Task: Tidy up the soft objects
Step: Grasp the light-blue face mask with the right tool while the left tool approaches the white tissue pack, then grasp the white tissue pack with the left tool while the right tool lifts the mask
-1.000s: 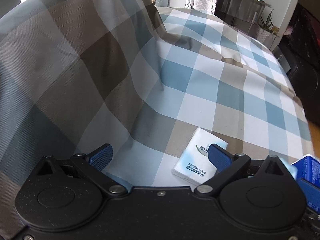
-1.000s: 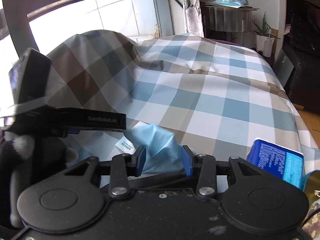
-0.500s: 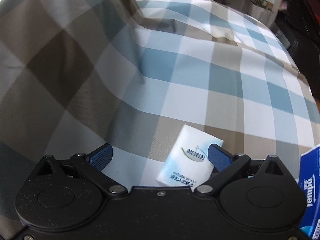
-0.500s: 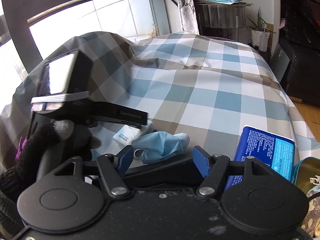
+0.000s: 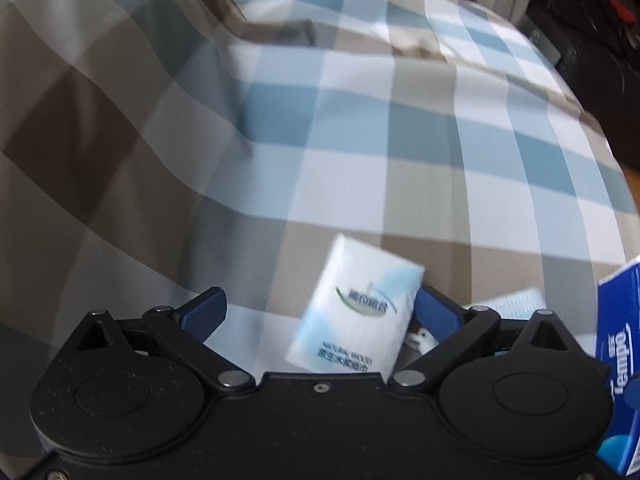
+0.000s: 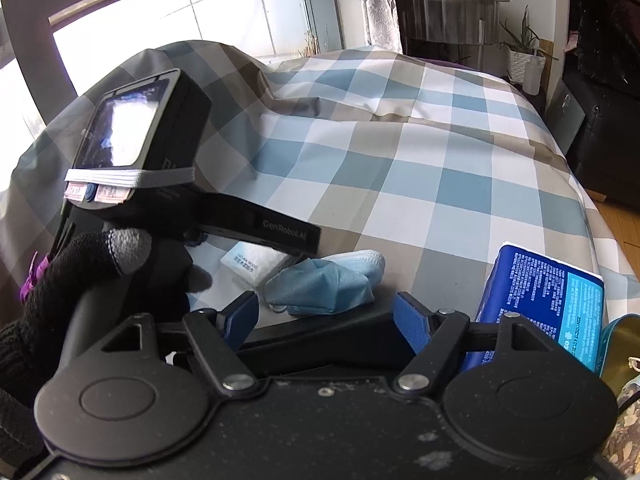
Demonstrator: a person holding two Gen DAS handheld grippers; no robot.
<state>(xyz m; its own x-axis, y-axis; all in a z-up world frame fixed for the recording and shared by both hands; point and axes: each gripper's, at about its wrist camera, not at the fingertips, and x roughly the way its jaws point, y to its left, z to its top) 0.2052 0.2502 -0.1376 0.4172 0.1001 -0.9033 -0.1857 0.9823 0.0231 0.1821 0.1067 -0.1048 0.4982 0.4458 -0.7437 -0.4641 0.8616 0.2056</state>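
The white tissue pack [image 5: 358,314] lies flat on the checked bedspread [image 5: 400,152], its long axis running from about 7 o'clock up to 1 o'clock in the left wrist view, the printed end nearest the camera. The left gripper [image 5: 320,314] stands wide open around it: the pack sits toward the right finger and looks to touch its pad, while the left pad is well clear of it. Just beyond the right finger, at 3 o'clock, lies the edge of a pale blue face mask [image 5: 516,306], and a dark blue tissue box [image 5: 618,340] stands at the frame's right edge. In the right wrist view the right gripper [image 6: 326,320] is opening, its pads apart and gripping nothing; the crumpled face mask [image 6: 324,284] lies on the bedspread [image 6: 420,168] just ahead of them, with the tissue pack [image 6: 252,260] at its 10 o'clock, partly under the left gripper [image 6: 256,232], which a gloved hand [image 6: 80,276] holds. The tissue box [image 6: 540,304] stands at 3 o'clock. Open bedspread stretches toward 12 o'clock; a raised fold of it walls the left side.
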